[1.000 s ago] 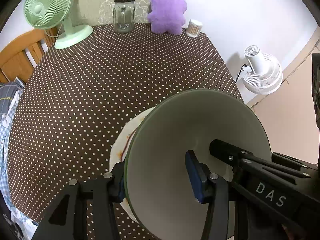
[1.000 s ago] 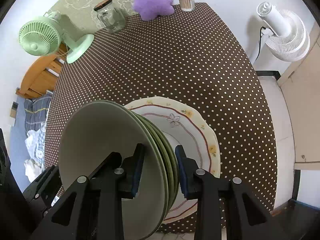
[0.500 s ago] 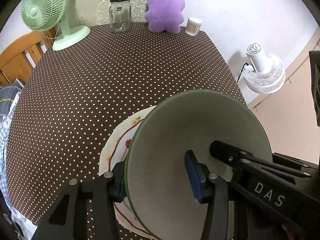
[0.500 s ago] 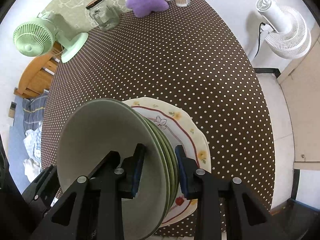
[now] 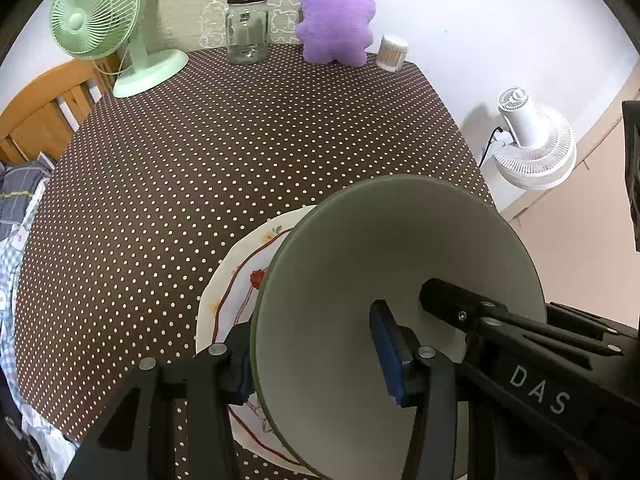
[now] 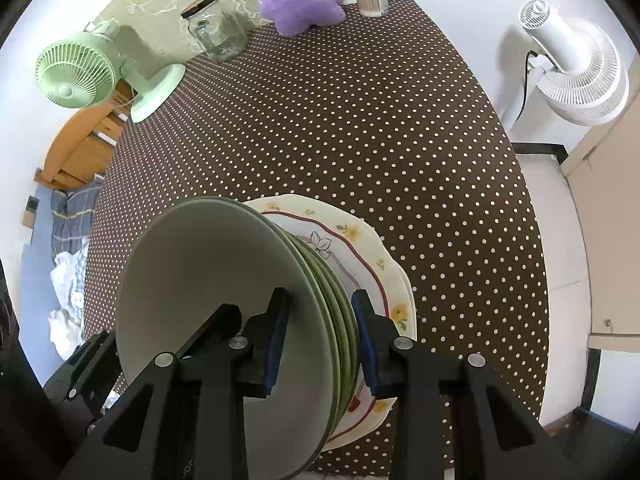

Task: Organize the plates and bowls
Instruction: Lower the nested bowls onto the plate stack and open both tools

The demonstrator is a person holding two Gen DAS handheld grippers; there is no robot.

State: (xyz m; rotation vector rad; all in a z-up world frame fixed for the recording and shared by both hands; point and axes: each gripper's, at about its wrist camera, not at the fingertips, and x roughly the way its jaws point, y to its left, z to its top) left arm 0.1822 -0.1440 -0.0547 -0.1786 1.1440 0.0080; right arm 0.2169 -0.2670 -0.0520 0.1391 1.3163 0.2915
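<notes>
Stack of nested pale green ceramic bowls (image 6: 224,304), gripped from both sides and tipped on edge. Right gripper (image 6: 318,340): jaws partly closed, blue pads clamped across stacked rims, one inside top bowl, other against outermost wall. Left gripper (image 5: 316,356): jaws partly closed on opposite rim, one pad inside, other behind outer wall. Directly beneath and just beyond both grippers: cream scalloped ceramic plate with red line and flower print (image 6: 360,248), flat on brown white-dotted surface (image 6: 360,120).

Change against earlier frames: more of plate exposed ahead of left gripper, red flower now in view; plate showing further out beyond right gripper fingers. Grip on bowls unchanged in both views. Bowls nearer to centred over plate; judged step in hand: setting stack down onto plate. Contact between bowl base and plate not discernible.

Far end of surface, well beyond grippers: mint green desk fan (image 5: 100,28), clear glass jar (image 5: 247,28), purple plush toy (image 5: 336,16).
</notes>
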